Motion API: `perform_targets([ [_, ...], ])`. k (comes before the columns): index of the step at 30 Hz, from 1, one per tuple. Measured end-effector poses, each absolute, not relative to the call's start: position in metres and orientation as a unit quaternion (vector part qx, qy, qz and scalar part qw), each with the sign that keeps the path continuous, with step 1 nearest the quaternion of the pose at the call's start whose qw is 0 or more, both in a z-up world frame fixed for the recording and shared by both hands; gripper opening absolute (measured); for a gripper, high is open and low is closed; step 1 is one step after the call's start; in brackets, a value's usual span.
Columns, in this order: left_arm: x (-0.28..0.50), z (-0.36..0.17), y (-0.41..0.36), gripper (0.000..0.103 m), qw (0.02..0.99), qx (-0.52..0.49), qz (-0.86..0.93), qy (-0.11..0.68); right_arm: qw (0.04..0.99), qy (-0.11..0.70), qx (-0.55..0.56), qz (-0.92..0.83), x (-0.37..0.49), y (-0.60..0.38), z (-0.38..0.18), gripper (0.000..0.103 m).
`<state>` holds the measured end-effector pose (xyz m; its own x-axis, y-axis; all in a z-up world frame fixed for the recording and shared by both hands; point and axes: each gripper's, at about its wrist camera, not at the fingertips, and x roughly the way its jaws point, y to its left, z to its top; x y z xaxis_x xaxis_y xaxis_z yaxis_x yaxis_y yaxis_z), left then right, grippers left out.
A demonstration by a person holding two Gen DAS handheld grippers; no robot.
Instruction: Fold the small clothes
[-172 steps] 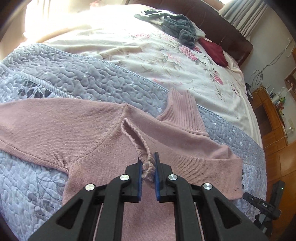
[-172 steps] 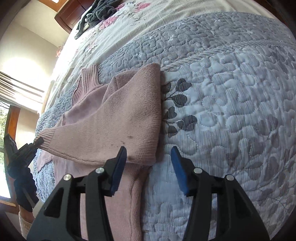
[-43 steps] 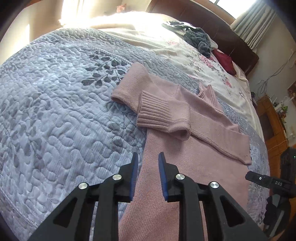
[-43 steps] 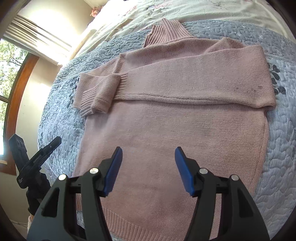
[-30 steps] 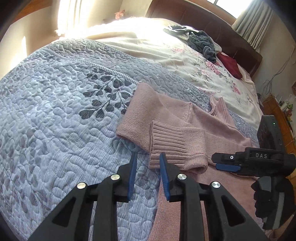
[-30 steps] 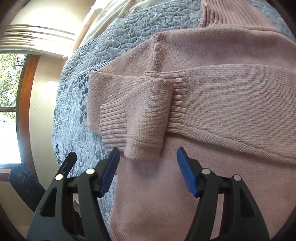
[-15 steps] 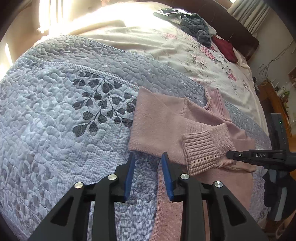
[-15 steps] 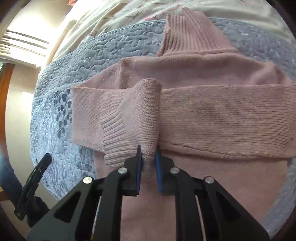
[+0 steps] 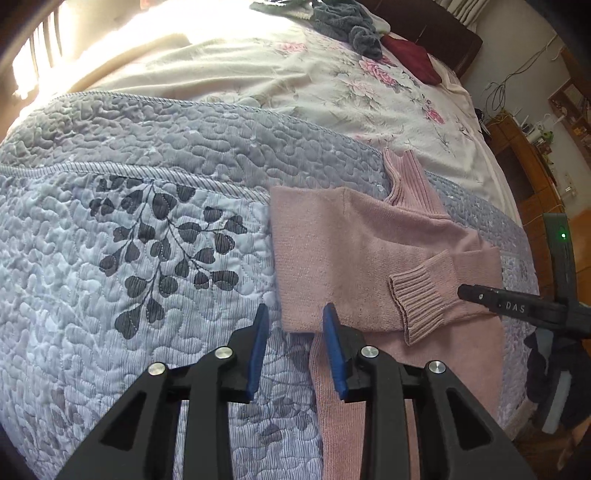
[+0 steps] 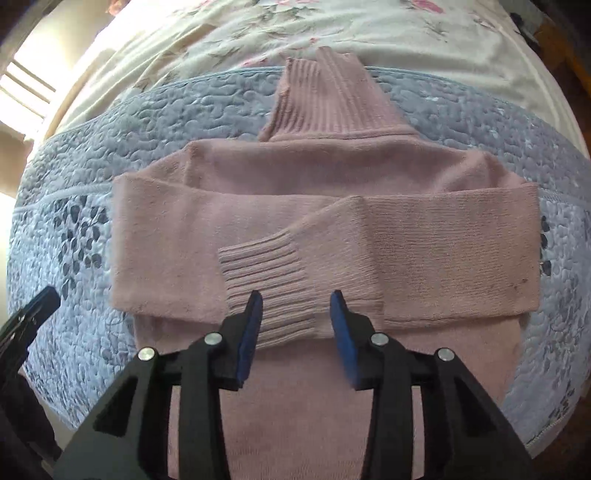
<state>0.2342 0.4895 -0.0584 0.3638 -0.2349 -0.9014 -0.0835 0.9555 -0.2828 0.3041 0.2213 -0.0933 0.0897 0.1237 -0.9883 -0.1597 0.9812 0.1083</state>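
Sweater point(image 10: 325, 221) on quilt point(image 10: 92, 155), sleeves crossed over chest, collar point(image 10: 325, 99) toward floral sheet point(image 10: 258, 33) behind.

We see the sweater point(image 9: 332, 251) obliquely from its left edge; right view faces its point(image 10: 325, 229) front, close; both share it.

The pink sweater point(image 10: 332, 192) runs off the bottom edge in both views, so its hem's out of sight. The folded-over sleeves hide most of its chest. The shelf clutter point(image 9: 543, 129) is too tiny to make out.
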Motion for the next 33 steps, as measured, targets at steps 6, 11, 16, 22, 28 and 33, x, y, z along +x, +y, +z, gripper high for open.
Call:
perform_targets([
  [6,0.275,-0.078,0.441,0.03,0.807,-0.124,-0.057,0.575,0.709,0.693,-0.057,0.114,0.307,0.262,-0.148,0.046],
  [11,0.29,-0.1,0.424,0.03,0.789,-0.121,-0.032,0.602,0.709,0.688,-0.074,0.135,0.317,0.258,-0.158,0.014],
  [16,0.295,-0.097,0.411,0.03,0.791,-0.099,-0.014,0.604,0.705,0.685,0.048,0.177,0.334,0.193,-0.122,0.01],
  [22,0.29,-0.098,0.394,0.03,0.786,-0.09,0.009,0.611,0.715,0.659,0.149,0.181,0.343,0.08,-0.078,0.01],
  [28,0.288,-0.101,0.372,0.03,0.781,-0.066,0.026,0.62,0.712,0.658,0.206,0.137,0.356,-0.006,-0.095,0.009],
  [33,0.298,-0.127,0.359,0.03,0.769,-0.042,0.036,0.637,0.713,0.656,0.222,0.106,0.354,-0.04,-0.118,0.009],
])
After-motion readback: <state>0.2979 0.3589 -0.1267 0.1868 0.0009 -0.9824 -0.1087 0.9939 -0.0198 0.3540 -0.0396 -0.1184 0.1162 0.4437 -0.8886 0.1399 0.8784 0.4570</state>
